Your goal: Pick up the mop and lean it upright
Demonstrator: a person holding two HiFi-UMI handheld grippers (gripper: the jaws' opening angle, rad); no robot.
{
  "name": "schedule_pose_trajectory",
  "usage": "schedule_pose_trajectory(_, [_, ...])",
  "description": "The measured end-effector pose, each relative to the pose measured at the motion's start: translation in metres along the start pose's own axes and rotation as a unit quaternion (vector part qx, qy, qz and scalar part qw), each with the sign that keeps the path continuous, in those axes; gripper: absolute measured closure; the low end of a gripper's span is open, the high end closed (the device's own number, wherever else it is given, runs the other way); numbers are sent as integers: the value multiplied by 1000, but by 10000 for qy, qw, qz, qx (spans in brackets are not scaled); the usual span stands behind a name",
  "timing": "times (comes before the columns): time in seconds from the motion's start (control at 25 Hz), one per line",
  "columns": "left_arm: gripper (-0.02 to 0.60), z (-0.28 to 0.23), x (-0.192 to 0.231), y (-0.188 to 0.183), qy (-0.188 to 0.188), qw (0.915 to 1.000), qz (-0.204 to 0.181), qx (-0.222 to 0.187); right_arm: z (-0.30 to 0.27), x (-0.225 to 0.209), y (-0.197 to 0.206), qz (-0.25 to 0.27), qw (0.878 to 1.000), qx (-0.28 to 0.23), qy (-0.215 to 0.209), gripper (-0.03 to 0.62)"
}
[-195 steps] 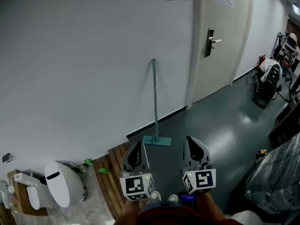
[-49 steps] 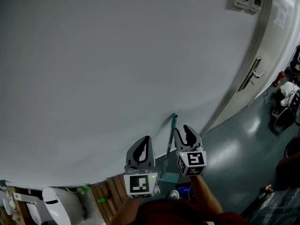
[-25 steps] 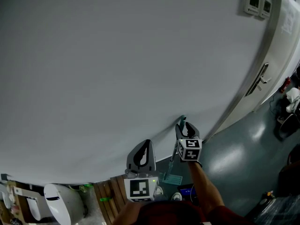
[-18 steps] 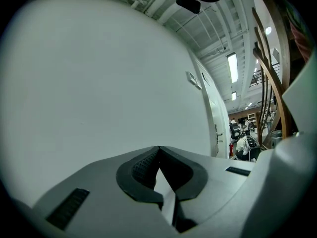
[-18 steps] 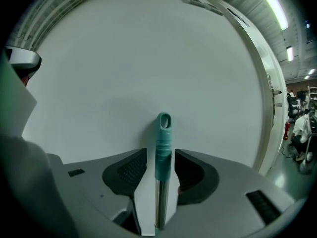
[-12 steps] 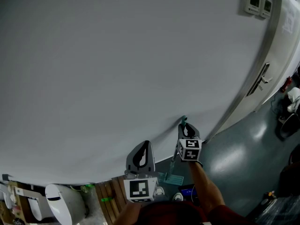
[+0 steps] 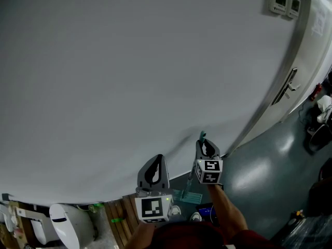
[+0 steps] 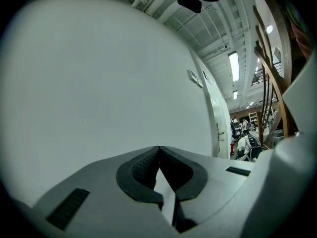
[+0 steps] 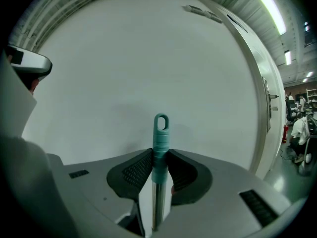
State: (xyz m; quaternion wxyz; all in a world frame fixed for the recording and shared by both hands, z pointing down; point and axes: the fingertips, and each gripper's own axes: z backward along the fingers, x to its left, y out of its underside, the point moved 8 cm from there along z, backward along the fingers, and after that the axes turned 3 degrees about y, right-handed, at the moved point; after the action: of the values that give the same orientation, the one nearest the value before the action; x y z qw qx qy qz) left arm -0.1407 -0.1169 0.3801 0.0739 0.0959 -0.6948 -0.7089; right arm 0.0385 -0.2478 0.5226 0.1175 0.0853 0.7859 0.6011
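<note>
The mop stands upright against the white wall (image 7: 129, 77); its teal flat head (image 7: 189, 196) rests on the floor and its handle top (image 7: 202, 136) shows just above my right gripper (image 7: 206, 145). In the right gripper view the teal grip with its hanging loop (image 9: 161, 131) stands between the jaws of my right gripper (image 9: 159, 156). The jaws are closing, with both pads pressed on the grip, and the steel shaft (image 9: 158, 202) runs down between them. My left gripper (image 7: 155, 166) hangs lower left of the mop, shut and empty, its tips (image 8: 159, 148) meeting before bare wall.
A pale door with a lever handle (image 7: 290, 83) stands to the right, with two wall panels (image 7: 282, 2) above it. Dark glossy floor (image 7: 259, 175) spreads right. Wooden boards (image 7: 116, 218) and a white rounded appliance (image 7: 67, 224) lie lower left. The person's shoes (image 7: 175, 210) are near the mop head.
Over the last second my right gripper's jaws have closed onto the top of the mop handle and dropped slightly. Earlier the person walked up to the wall. My left gripper stays low.
</note>
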Motion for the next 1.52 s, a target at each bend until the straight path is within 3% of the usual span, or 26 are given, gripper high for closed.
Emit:
schedule_pose_trajectory(0.72, [566, -6, -1, 13, -20, 9999, 16, 114, 96, 40, 6, 188, 9995, -205, -152, 483])
schedule_pose_trajectory(1.2, [567, -6, -5, 10, -38, 9998, 165, 56, 110, 34, 0, 269, 9989, -287, -266, 484])
schedule_pose_trajectory(1.52, [567, -6, -9, 5, 12, 9997, 238, -30, 127, 33, -22, 425, 9953, -743, -455, 485])
